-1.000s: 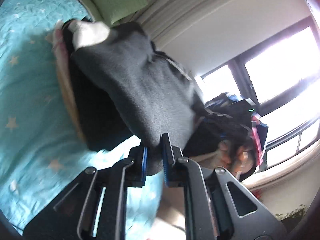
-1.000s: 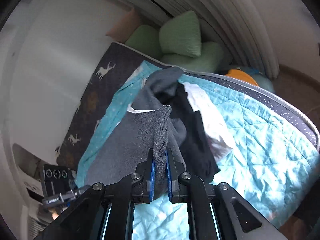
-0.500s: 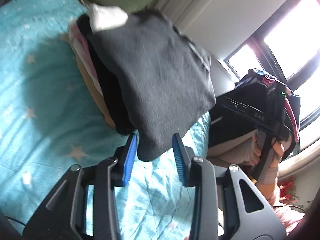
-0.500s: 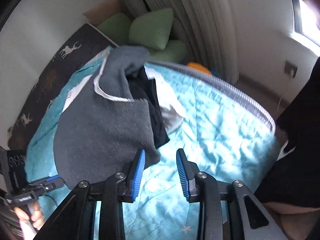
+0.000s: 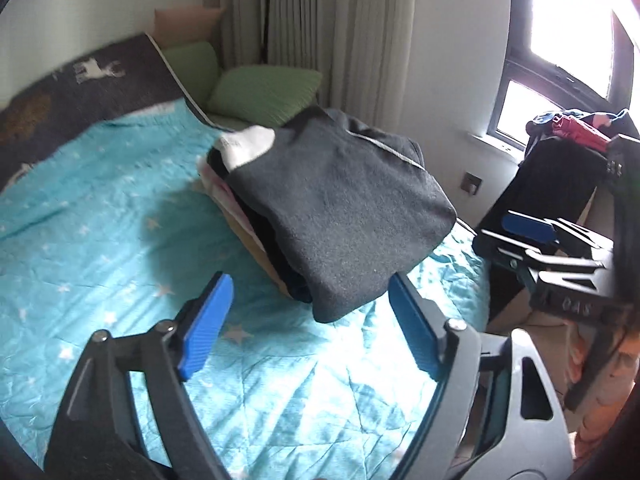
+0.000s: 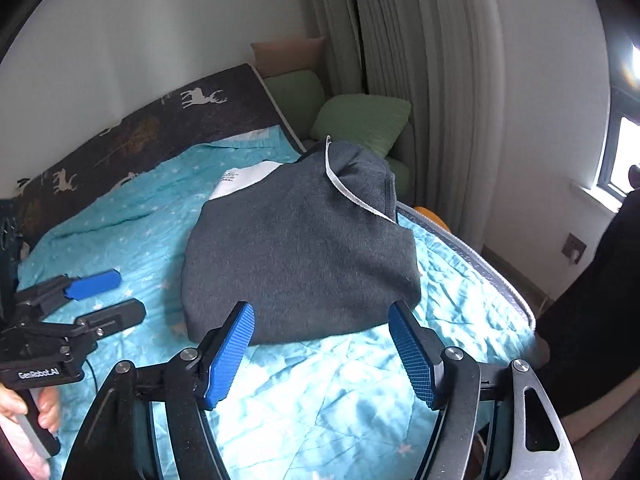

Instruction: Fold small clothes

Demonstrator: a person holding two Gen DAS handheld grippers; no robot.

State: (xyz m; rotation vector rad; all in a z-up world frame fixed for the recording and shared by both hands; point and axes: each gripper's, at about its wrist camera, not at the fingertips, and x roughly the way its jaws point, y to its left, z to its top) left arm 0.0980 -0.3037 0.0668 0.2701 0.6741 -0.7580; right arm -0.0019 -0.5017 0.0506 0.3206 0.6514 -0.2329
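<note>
A folded dark grey sweater (image 5: 340, 212) lies on top of a stack of folded clothes (image 5: 240, 216) on the teal star-print bedspread (image 5: 100, 240). It also shows in the right wrist view (image 6: 296, 256), with a white garment (image 6: 244, 180) peeking out behind it. My left gripper (image 5: 308, 328) is open and empty, just short of the sweater's near edge. My right gripper (image 6: 322, 352) is open and empty, also just short of the sweater. The left gripper shows in the right wrist view (image 6: 104, 296), open.
Green pillows (image 5: 264, 92) and a dark deer-print blanket (image 6: 168, 120) lie at the bed's head. Curtains (image 6: 420, 60) hang behind. A dark rack with clothes (image 5: 568, 152) stands by the window. The bed's right edge (image 6: 480, 264) is close to the stack.
Both grippers opened and let go of the grey sweater, which dropped onto the stack. Both pulled back from it.
</note>
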